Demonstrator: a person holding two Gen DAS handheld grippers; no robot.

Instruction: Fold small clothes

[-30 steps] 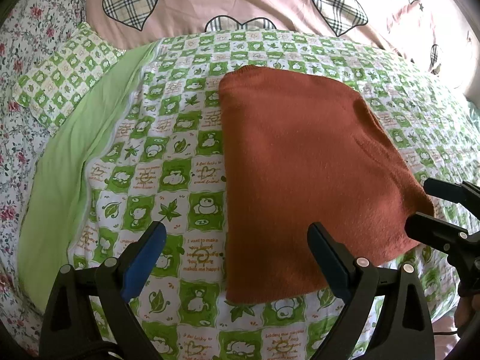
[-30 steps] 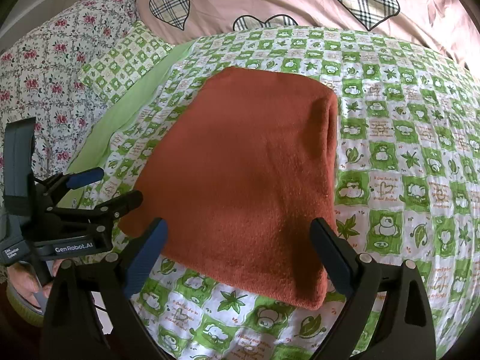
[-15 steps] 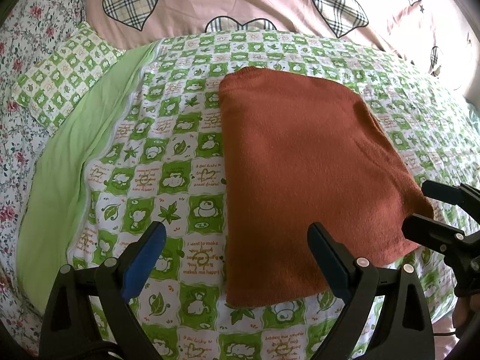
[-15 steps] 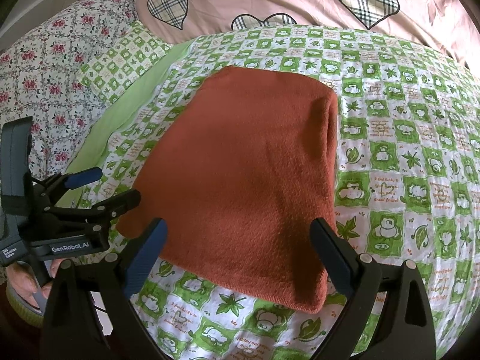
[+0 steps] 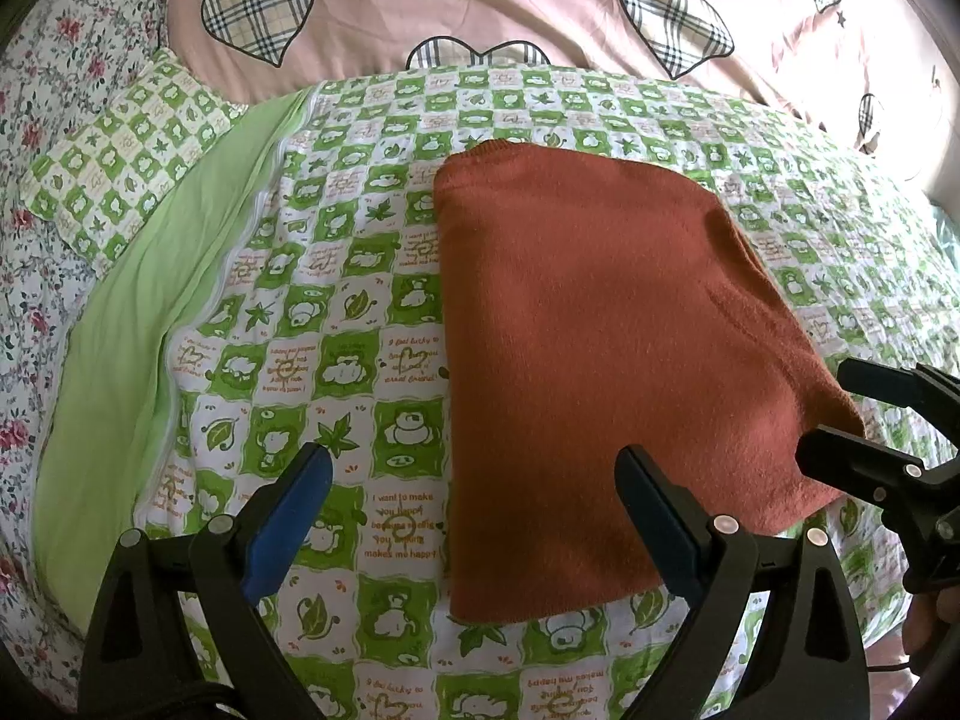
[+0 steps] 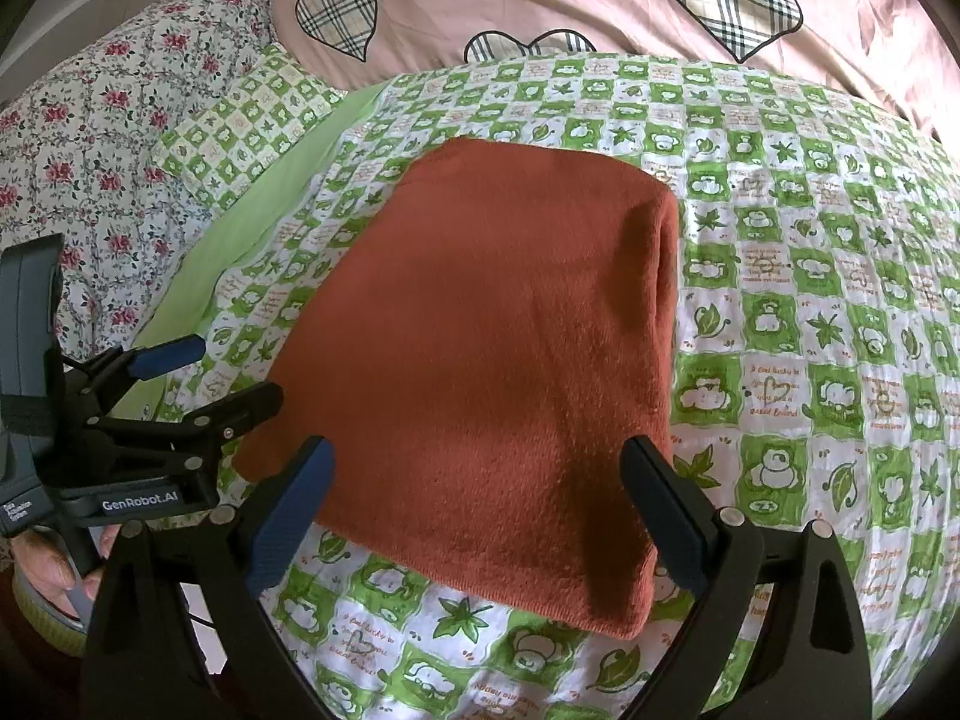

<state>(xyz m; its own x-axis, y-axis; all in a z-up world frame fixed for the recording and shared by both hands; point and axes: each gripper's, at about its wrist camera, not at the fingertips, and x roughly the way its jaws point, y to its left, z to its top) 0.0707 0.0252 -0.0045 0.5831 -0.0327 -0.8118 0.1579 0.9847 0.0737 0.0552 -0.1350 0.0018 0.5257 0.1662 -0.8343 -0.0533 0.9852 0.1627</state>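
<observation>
A rust-red knit garment (image 5: 600, 360) (image 6: 492, 360) lies folded into a flat rectangle on the green-and-white checked bedspread (image 5: 336, 312). My left gripper (image 5: 474, 480) hovers open over its near left corner, one finger above the bedspread and one above the cloth. My right gripper (image 6: 477, 474) is open too, spanning the garment's near edge from above. Neither holds anything. The right gripper (image 5: 840, 402) shows at the right edge of the left wrist view, and the left gripper (image 6: 234, 378) at the left of the right wrist view.
A plain light-green sheet (image 5: 120, 360) runs along the left of the bedspread, with a checked pillow (image 5: 120, 144) and floral bedding (image 6: 90, 138) beyond it. A pink quilt with plaid hearts (image 5: 480, 0) lies behind. A hand (image 6: 48, 564) holds the left gripper's handle.
Both grippers have drawn back and down slightly, so the garment sits a little higher in each view. The garment itself has not moved and both grippers stay open.
</observation>
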